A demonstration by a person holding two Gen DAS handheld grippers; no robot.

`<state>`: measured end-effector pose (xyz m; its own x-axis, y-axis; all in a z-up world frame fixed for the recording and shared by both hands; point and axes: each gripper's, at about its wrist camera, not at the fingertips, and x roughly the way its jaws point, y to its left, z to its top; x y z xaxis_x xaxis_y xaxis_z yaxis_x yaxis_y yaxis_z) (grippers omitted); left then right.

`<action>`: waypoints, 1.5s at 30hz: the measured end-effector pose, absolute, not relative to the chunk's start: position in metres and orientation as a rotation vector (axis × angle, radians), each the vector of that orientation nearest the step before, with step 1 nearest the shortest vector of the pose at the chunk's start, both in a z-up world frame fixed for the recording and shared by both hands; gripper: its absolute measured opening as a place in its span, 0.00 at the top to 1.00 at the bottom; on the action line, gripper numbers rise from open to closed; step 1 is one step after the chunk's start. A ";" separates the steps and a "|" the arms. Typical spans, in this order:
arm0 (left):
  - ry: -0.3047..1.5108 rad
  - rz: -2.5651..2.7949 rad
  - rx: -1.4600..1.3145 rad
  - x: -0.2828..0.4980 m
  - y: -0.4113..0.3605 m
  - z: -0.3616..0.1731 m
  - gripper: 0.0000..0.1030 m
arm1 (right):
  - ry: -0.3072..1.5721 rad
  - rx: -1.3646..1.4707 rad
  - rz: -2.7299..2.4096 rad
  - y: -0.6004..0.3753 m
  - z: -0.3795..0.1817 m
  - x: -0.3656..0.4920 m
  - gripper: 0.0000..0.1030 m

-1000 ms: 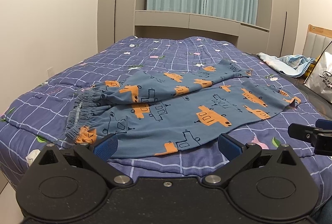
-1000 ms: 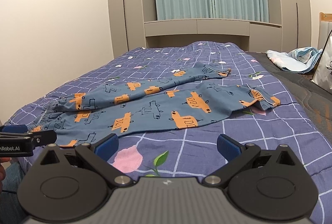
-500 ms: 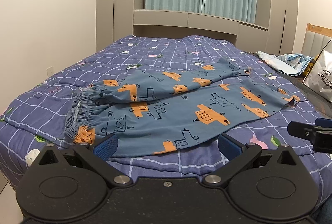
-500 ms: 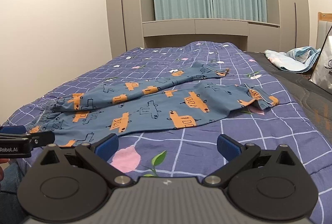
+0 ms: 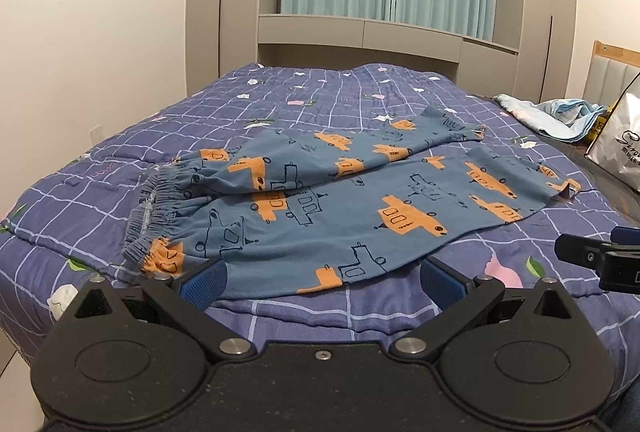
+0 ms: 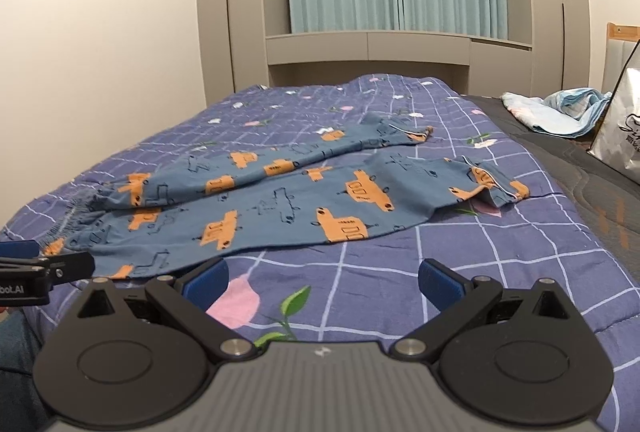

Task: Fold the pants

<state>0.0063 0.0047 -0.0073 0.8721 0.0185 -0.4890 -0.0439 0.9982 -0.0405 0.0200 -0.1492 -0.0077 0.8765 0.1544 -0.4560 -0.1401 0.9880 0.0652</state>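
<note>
A quilted, checked bed (image 5: pixel 100 191) is covered by soft blue pants (image 5: pixel 360 199), spread flat at its middle, waistband gathered. Nearer than the pants, the left gripper (image 5: pixel 320 278) and right gripper (image 6: pixel 322 278) are held spread, empty, slightly advanced since earlier.

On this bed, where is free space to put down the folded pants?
Free: the purple checked quilt beyond the blue truck-print pants, toward the grey cabinet, and the near strip before the right gripper. Crowded: the right edge, with a light blue cloth and white bag.
</note>
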 end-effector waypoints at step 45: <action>0.570 0.030 -0.317 0.206 0.207 0.025 0.00 | 0.593 -0.290 0.763 -0.051 0.026 0.274 0.00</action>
